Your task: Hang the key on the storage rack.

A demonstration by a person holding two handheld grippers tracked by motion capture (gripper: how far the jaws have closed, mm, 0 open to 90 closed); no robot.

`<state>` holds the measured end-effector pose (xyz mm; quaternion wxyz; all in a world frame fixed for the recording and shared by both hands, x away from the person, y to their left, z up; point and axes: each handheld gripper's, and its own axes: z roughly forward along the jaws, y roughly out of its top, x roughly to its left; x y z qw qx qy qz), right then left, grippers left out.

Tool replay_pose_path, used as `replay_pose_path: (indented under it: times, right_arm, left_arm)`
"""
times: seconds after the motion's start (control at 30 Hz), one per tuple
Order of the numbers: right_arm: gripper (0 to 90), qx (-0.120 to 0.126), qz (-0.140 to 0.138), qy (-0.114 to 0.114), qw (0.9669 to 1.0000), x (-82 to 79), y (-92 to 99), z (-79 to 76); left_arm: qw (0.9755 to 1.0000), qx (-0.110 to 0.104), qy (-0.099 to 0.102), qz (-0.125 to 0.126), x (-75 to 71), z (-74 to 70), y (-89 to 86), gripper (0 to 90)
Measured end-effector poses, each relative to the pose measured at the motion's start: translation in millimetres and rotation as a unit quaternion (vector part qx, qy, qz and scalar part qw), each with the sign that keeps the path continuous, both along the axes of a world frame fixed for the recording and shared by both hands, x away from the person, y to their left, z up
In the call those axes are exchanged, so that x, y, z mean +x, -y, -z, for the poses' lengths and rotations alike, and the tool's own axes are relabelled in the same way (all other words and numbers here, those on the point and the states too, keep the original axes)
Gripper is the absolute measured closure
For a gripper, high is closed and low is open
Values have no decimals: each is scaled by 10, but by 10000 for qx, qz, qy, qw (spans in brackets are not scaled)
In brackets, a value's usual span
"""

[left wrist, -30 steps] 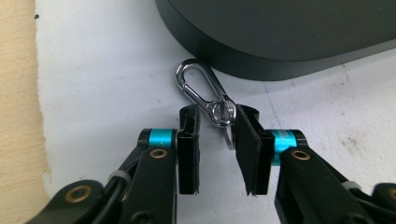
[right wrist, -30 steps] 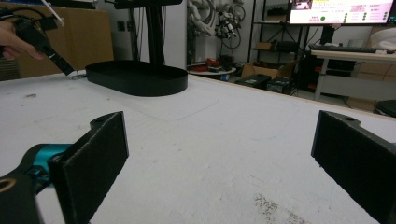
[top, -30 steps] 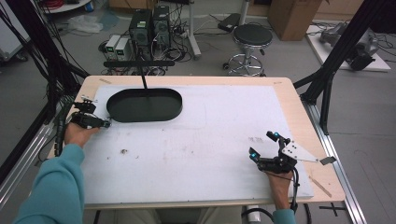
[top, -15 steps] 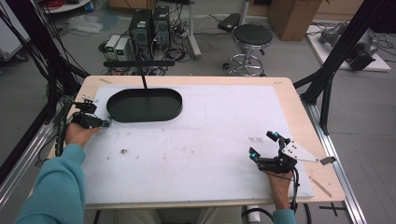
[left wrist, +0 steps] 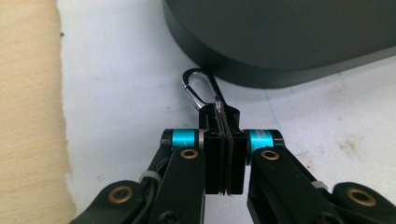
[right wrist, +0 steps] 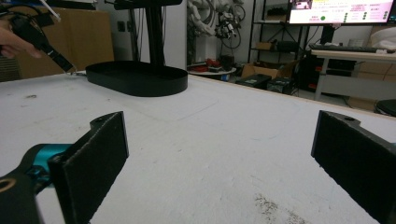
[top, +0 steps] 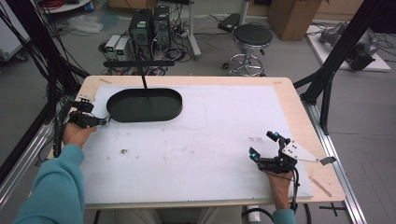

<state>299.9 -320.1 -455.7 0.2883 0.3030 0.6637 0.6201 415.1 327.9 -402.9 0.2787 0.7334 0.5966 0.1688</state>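
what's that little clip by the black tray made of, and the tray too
The clip looks like metal with a shiny silver finish: it glints along its thin curved loop. The tray looks like matte black plastic or painted metal, hard to say: smooth and even with a soft sheen along the rounded wall.

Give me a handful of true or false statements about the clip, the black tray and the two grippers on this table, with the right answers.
1. The left gripper has its jaws shut on the carabiner clip. True.
2. The carabiner clip lies inside the black oval tray. False: it lies on the white table cover, just outside the tray's wall.
3. The right gripper holds a clip too. False: its jaws stand wide open with nothing between them.
4. A post rises from the black oval tray. True.
5. The right gripper rests near the table's right front corner. True.
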Motion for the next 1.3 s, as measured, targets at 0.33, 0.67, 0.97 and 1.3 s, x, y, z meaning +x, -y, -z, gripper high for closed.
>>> replay_pose_path:
  times: [0.33, 0.67, 0.97, 1.3]
  right_arm:
    - [32, 10, -9, -31, 10000, -5, -3, 0]
    - [33, 15, 2, -55, 10000, -11, -6, 0]
    - [33, 15, 1, -55, 10000, -11, -7, -1]
    - [33, 3, 1, -20, 10000, -4, -2, 0]
  left_arm:
    - [9983, -352, 456, -38, -83, -158, -64, 887]
    - [9936, -519, 923, 399, -97, -459, -9, 887]
    - [9906, -470, 1095, 679, -70, -738, 111, 886]
    - [9873, -273, 1121, 1096, 57, -1027, 327, 887]
